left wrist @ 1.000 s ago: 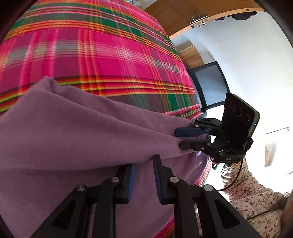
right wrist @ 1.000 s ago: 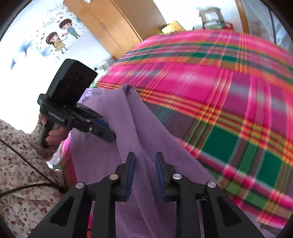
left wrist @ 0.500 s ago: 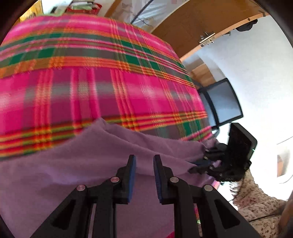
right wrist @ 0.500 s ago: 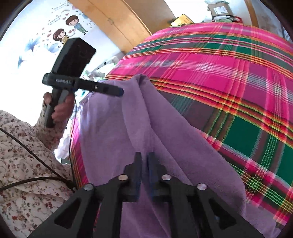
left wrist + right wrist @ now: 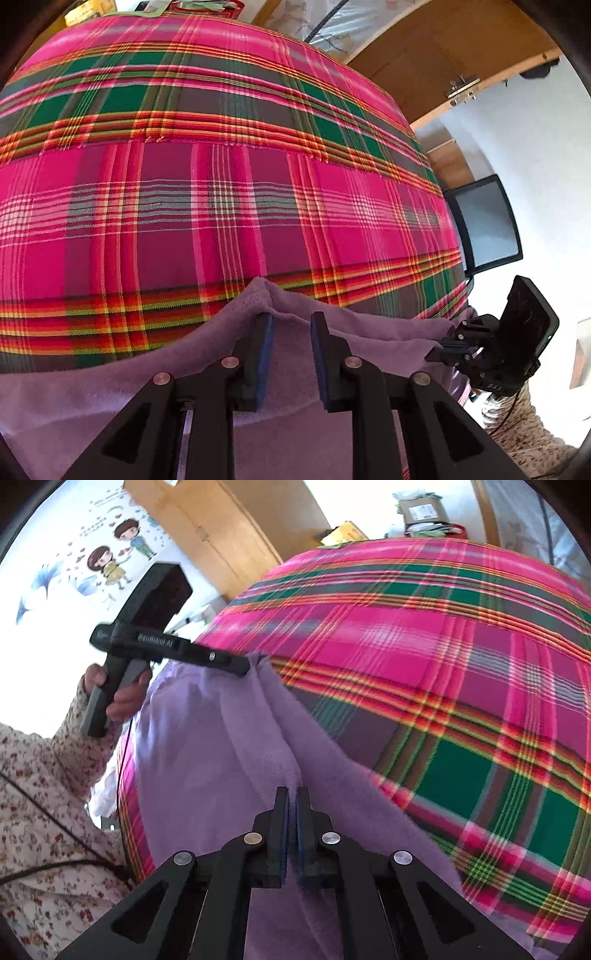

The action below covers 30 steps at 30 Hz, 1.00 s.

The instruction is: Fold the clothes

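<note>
A purple fleece garment lies at the near edge of a bed covered by a pink, green and red plaid spread. My left gripper stands open at the garment's far raised corner. That ridge of cloth humps just past its left fingertip, and the pads do not press on it. My right gripper is shut on a pinched fold of the purple garment at its right-hand edge. A hand in a floral sleeve holds the left gripper's handle.
A black mesh chair back stands past the bed's right side. Wooden wardrobe doors and a wall with cartoon stickers lie behind. Boxes sit beyond the far end of the bed. The plaid spread stretches wide ahead.
My left gripper has travelled over the purple cloth to its far corner, jaws still apart. My right gripper stayed put and its jaws have shut on a fold of the cloth.
</note>
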Available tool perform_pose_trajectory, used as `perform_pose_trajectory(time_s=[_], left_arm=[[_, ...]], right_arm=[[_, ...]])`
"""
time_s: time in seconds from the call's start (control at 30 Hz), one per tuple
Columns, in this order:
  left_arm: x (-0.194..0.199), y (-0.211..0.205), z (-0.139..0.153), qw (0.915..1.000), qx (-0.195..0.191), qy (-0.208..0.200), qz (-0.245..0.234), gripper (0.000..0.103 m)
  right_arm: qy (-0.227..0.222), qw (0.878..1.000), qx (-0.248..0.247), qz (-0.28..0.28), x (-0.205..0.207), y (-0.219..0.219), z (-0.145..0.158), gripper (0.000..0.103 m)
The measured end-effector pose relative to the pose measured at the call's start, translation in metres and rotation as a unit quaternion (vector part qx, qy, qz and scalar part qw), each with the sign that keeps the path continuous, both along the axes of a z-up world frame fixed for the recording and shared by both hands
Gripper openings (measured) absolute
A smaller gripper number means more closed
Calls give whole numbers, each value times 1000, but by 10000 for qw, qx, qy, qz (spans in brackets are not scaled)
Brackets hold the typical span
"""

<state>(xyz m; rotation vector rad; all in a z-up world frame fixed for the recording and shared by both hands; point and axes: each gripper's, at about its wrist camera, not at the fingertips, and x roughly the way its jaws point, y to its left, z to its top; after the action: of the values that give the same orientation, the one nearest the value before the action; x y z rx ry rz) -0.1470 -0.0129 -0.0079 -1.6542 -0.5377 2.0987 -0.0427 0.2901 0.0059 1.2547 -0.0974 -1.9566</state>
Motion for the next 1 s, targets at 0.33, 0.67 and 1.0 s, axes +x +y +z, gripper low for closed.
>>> perform_pose_trajectory(time_s=[0.33,0.67,1.0], left_arm=[[-3,1,0,9999,22,39,122,21],[-5,-8,-3,9990,214,78,388,21],[0,-7,-4,9986,230,144,448,21]], right_arm=[[275,9992,174,-228,-13,2,6,4],[439,9961,678,-343,-18,-7,-3,8],[688,9817,1191,-1315,1,18,15,22]])
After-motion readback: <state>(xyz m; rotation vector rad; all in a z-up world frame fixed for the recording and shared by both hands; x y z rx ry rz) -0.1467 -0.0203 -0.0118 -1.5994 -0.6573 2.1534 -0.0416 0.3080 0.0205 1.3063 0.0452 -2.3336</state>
